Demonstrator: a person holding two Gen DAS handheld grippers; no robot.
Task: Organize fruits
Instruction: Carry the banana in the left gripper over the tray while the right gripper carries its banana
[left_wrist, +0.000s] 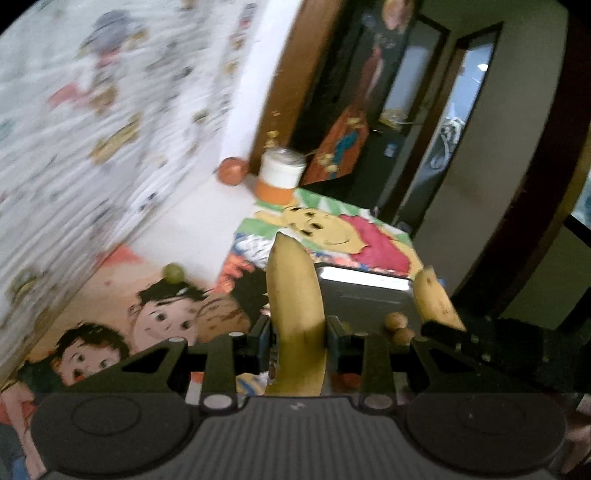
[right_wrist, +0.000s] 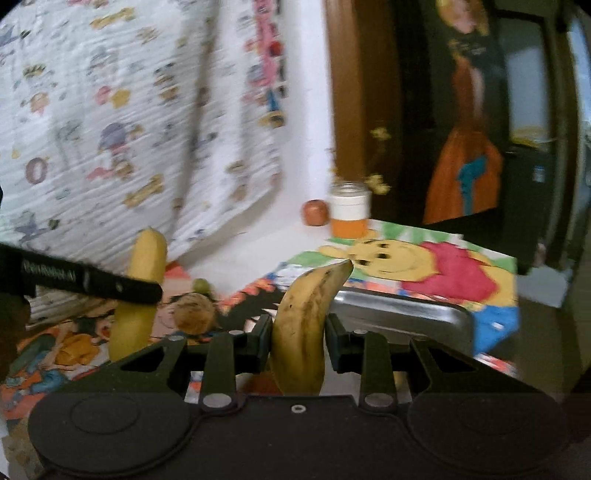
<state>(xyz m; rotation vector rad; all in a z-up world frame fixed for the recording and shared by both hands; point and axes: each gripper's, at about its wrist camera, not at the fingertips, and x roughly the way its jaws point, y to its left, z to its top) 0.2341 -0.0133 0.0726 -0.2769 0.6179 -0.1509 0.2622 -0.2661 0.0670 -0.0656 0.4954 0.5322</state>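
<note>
- Bananas are in both my grippers: my left gripper (left_wrist: 297, 332) is clenched on a smooth yellow banana (left_wrist: 293, 295), which stands nearly upright between the pads with its tip pointing away from me.
- My right gripper (right_wrist: 297, 332) is clamped on a browner, speckled banana (right_wrist: 306, 325), its tip leaning to the right.
- From my right wrist view, the left gripper and its banana show at the left, raised over the cartoon-printed mat (right_wrist: 480, 314).
- A steel tray (right_wrist: 406, 314) lies on the mat just beyond my right gripper.
- A green grape (left_wrist: 173, 273) and a brown round fruit (right_wrist: 194, 312) rest on the mat to the left.
- Two small brown fruits (left_wrist: 397, 326) sit by the tray's near edge.
- Farther back, an apple (right_wrist: 316, 212) stands just beside a white-lidded orange jar (right_wrist: 349, 214).
</note>
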